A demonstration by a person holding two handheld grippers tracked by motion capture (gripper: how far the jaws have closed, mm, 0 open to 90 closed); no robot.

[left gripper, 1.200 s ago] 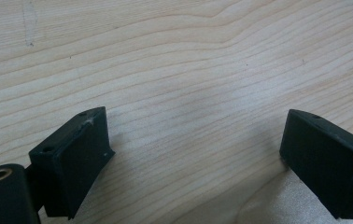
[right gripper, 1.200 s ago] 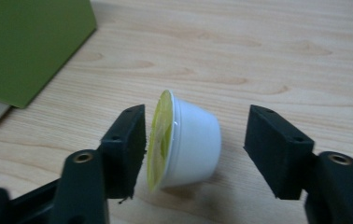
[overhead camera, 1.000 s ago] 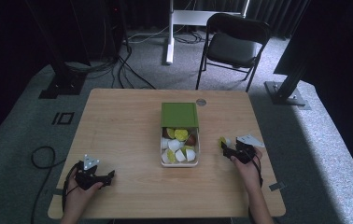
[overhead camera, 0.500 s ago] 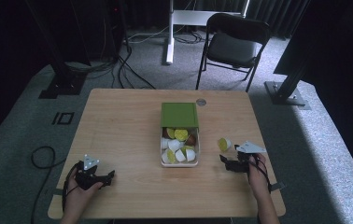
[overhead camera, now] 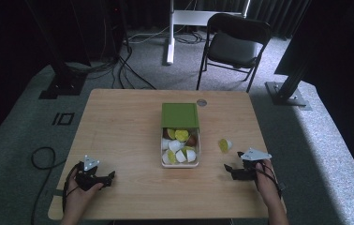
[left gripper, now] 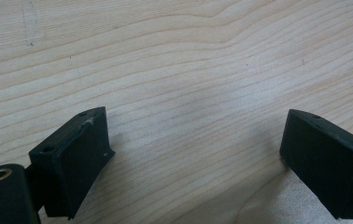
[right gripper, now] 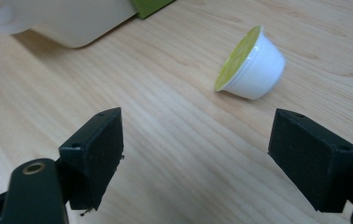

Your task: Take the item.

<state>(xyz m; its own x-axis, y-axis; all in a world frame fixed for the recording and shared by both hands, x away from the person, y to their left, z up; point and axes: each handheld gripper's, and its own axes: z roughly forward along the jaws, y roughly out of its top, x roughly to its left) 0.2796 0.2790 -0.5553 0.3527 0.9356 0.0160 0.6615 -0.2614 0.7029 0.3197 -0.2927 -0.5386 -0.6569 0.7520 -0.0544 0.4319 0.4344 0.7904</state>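
Apparently the work here is to take small capsules out of the white box (overhead camera: pixel 163 154) and lay them on the table (overhead camera: pixel 119 122). The box stands in the middle of the table, its green lid (overhead camera: pixel 180 115) pushed back so that the near half is open. One capsule (overhead camera: pixel 224 144), white with a yellow-green foil top, already lies on its side on the wood, just to the right of the box and apart from it. Inside the box we count several more capsules (overhead camera: pixel 179 146), white, yellow and one brown, so we judge that most of the work is left.

Our right gripper (overhead camera: pixel 233 171) rests near the table's front right corner, a little nearer to us than the lying capsule. In the right gripper view its jaws stand wide apart with only bare wood between them, and the capsule (right gripper: pixel 249 65) lies beyond them, untouched. Our left gripper (overhead camera: pixel 101 178) rests at the front left of the table, also wide open and holding nothing, as the left gripper view shows.

Compared with one second ago, the right gripper was then up beside the box with the capsule at its jaws; its jaws have just been opening, the capsule now lies free, and the hand has drawn back toward us. The left gripper has kept its place.
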